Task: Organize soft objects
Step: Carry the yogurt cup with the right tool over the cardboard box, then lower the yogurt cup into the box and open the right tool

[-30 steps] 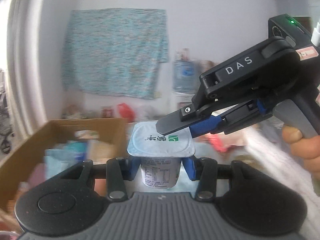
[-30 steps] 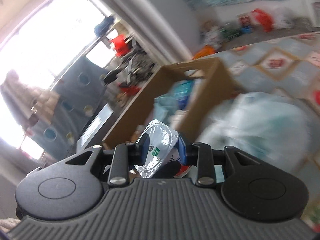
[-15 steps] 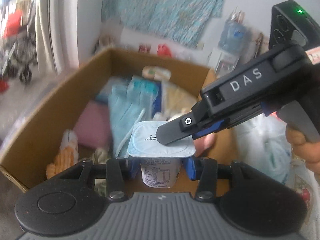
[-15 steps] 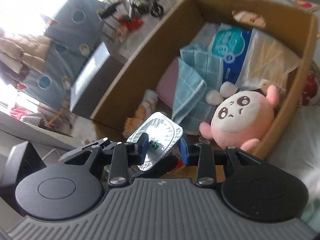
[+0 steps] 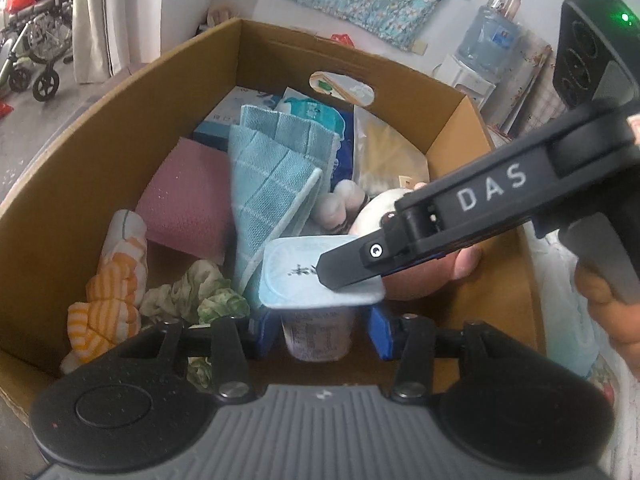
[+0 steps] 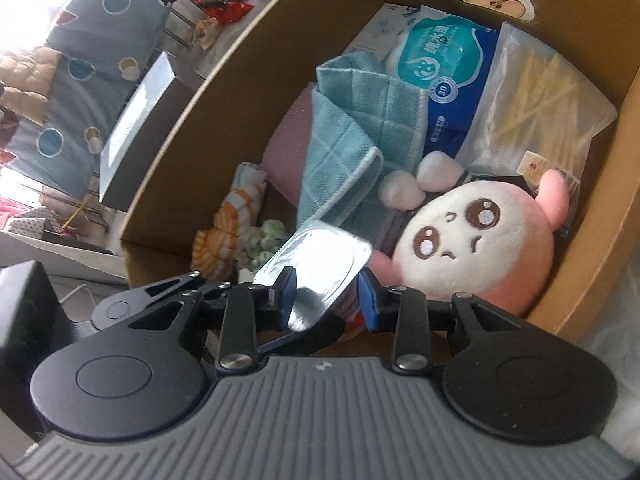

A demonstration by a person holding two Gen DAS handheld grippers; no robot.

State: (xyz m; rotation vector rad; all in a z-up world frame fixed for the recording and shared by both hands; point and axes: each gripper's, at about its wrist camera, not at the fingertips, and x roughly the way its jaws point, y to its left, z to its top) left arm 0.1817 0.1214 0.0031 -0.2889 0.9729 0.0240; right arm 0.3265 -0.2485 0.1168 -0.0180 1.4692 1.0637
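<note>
The yogurt cup [image 5: 318,320], light, thin-walled and crushable under its foil lid, hangs over the cardboard box [image 5: 120,120]'s near edge. The left gripper [image 5: 318,330] clamps its body; the right gripper [image 6: 326,294] pinches the lid rim. Grip gently at the body.

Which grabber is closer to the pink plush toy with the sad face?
Right. The right gripper reaches the yogurt cup from the pink plush toy's side, right beside it. The left gripper holds the cup's body, with the plush beyond it.
</note>
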